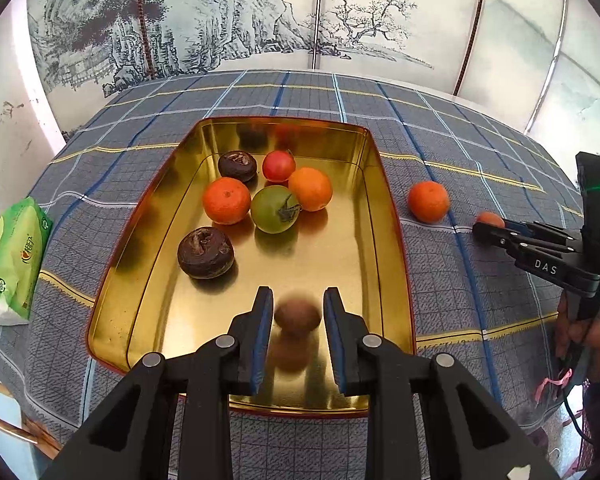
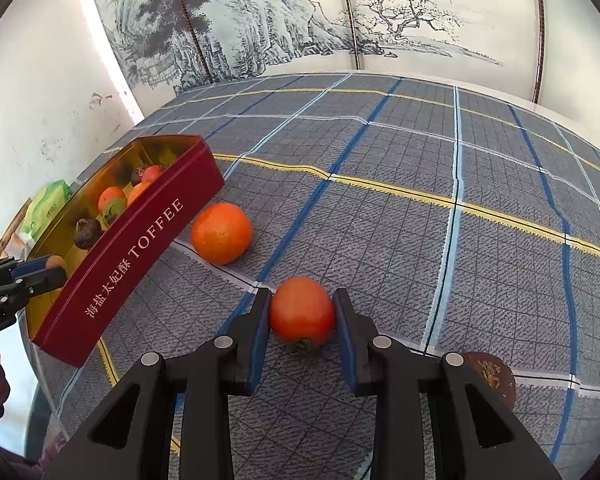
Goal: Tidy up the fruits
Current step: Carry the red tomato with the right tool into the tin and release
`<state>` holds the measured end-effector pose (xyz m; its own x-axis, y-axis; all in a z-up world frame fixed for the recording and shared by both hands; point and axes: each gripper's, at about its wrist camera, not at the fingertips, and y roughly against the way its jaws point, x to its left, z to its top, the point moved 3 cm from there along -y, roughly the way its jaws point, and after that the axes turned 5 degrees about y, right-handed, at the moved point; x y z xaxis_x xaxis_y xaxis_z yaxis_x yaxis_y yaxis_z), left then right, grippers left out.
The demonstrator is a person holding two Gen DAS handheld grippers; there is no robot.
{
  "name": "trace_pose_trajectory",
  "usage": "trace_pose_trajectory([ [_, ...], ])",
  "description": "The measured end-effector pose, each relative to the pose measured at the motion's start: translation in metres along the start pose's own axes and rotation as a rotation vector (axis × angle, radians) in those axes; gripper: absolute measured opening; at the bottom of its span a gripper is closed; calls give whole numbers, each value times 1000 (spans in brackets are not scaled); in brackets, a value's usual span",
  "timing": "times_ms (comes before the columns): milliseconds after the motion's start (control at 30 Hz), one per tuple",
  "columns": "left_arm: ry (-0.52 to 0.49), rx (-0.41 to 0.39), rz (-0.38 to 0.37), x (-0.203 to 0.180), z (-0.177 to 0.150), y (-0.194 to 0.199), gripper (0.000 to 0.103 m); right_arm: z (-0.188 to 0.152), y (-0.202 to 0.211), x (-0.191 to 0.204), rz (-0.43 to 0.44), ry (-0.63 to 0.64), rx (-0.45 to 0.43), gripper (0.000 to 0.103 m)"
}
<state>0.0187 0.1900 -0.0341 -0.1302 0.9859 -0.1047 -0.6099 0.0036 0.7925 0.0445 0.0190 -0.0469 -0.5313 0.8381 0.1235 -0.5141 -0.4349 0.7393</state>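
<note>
A gold-lined tin, red outside with TOFFEE on its wall, holds two oranges, a red tomato, a green tomato and two dark brown fruits. My left gripper is shut on a small, blurred brown fruit just above the tin's near floor. My right gripper is shut on a red-orange tomato that rests on the checked cloth, to the right of the tin. A loose orange lies between tin and tomato.
A dark brown fruit lies on the cloth by my right gripper's right finger, partly hidden. A green packet sits at the table's left edge. A painted screen stands behind the round table. A person's hand holds the right gripper.
</note>
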Motion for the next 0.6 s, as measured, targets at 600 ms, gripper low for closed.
trace_pose_trajectory([
  [600, -76, -97, 120, -6, -3, 24, 58, -6, 6, 2, 24, -34, -8, 32],
])
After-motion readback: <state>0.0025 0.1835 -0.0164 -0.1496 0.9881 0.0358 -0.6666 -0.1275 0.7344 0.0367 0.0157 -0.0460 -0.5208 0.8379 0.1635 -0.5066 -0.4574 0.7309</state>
